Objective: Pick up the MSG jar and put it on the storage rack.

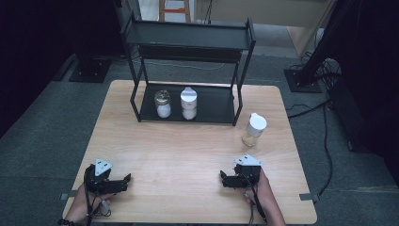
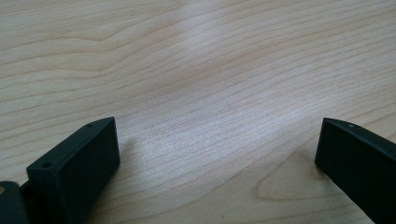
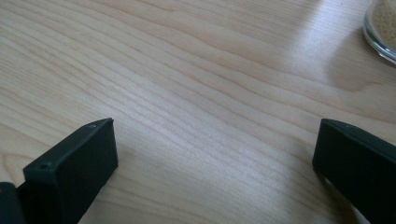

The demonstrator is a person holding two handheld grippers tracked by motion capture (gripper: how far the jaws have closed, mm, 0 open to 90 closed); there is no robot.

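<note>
A light wooden table with rounded corners is seen across the middle of the high view, set on a grey carpeted floor. At the upper centre of the tabletop a black two-tier metal rack is placed, and on its lower shelf a gold-lidded jar and a white-capped jar are stood side by side. To the right of the rack, directly on the wood, a white-capped jar of yellowish grains is stood apart from the others, and the two grippers are rested on the tabletop near its lower edge, the left gripper at lower left and the right gripper at lower right.
</note>
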